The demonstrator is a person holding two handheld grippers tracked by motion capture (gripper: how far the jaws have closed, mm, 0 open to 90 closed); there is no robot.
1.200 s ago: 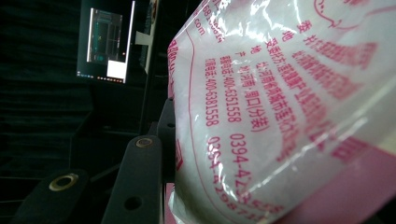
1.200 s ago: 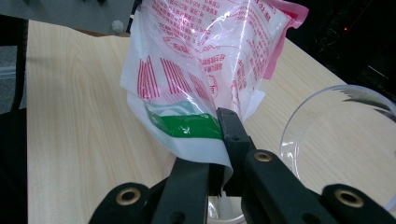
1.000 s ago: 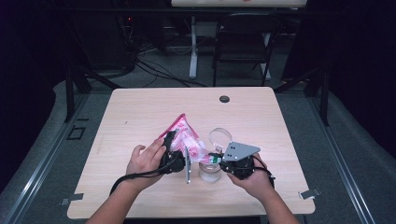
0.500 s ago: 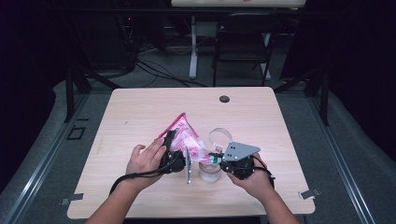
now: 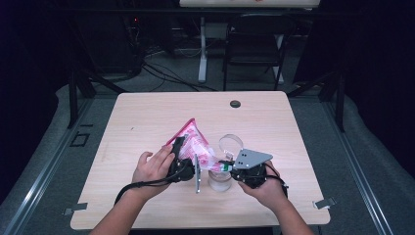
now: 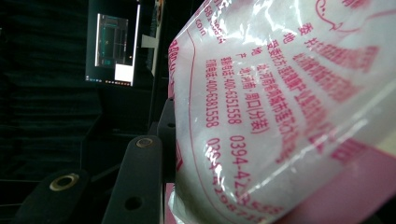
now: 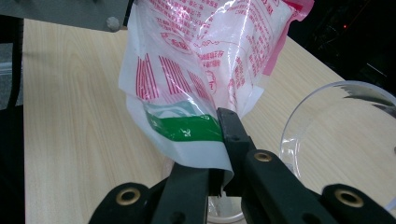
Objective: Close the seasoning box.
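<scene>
A pink and white printed plastic bag (image 5: 192, 138) of white powder hangs tilted over the table, held from both sides. My left gripper (image 5: 179, 148) is shut on the bag's bulging body (image 6: 280, 116); one black finger (image 6: 166, 128) lies against its side and the other is hidden behind it. My right gripper (image 5: 223, 166) is shut on the bag's lower corner, by the green stripe (image 7: 187, 128). A clear cup (image 5: 220, 181) stands on the table right under that corner, with its rim (image 7: 224, 213) below the jaws.
A clear round lid (image 5: 231, 143) lies on the wooden table (image 5: 147, 112) just behind the cup and shows as a curved clear rim (image 7: 336, 140) at right. A small black disc (image 5: 235, 104) sits near the far edge. A chair (image 5: 254, 44) stands beyond the table.
</scene>
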